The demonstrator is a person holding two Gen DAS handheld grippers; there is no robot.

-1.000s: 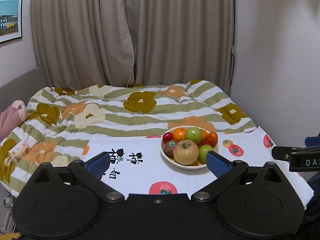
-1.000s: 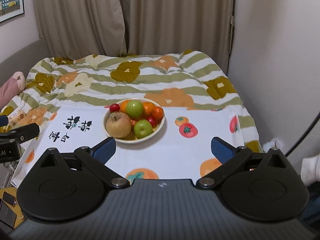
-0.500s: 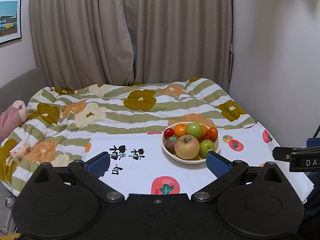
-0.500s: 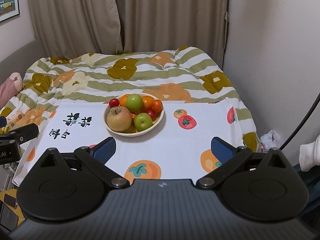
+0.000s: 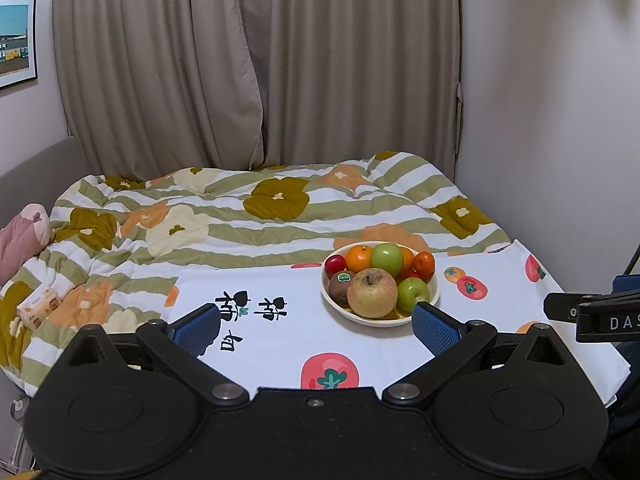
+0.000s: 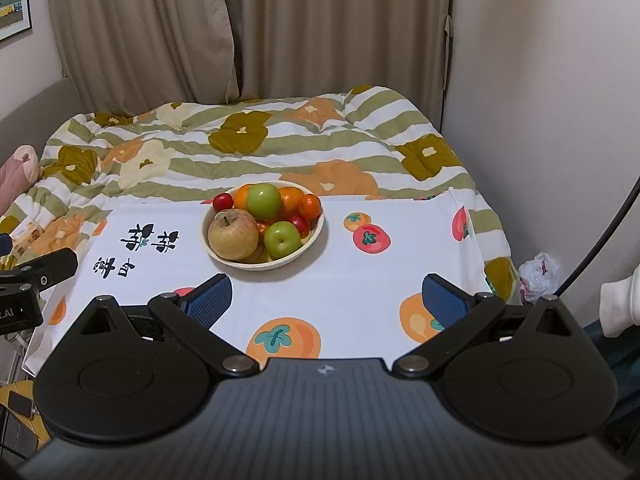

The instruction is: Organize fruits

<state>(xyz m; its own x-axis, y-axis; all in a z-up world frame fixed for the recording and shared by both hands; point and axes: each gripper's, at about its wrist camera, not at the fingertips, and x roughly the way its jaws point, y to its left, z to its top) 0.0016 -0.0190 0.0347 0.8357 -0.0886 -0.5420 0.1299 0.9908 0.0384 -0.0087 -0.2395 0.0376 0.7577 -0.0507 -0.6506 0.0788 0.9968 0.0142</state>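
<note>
- Fruit heaped in 1 cream bowl (image 6: 312, 240): a large russet apple (image 6: 233, 234) at the near left, 2 green apples (image 6: 263, 201) (image 6: 282, 239), oranges (image 6: 296, 198), small red fruits (image 6: 222, 201) and a brown kiwi with a sticker (image 5: 341, 285). No piece lies loose on the white printed cloth (image 6: 360, 280) spread over the floral duvet (image 6: 240, 144).
- Left gripper (image 5: 316, 326): jaws spread wide, blue pads empty, hanging over the cloth's near edge with the bowl just ahead and to the right.
- Right gripper (image 6: 326, 300): likewise parted and empty, short of the bowl, which sits ahead and to the left.
- Change over the last 1 s: in the right wrist view the bowl has slid up and away, and more bare cloth shows between pads and bowl; the left wrist view shows the same drift, more faintly. Both tools appear to have pulled back or risen. The fruit arrangement itself matches the earlier frames.
- Meaning for the task: fruit gathered in 1 bowl with both tools empty fits a sorted bowl being left, and equally a full bowl awaiting unloading. These frames do not settle which.
</note>
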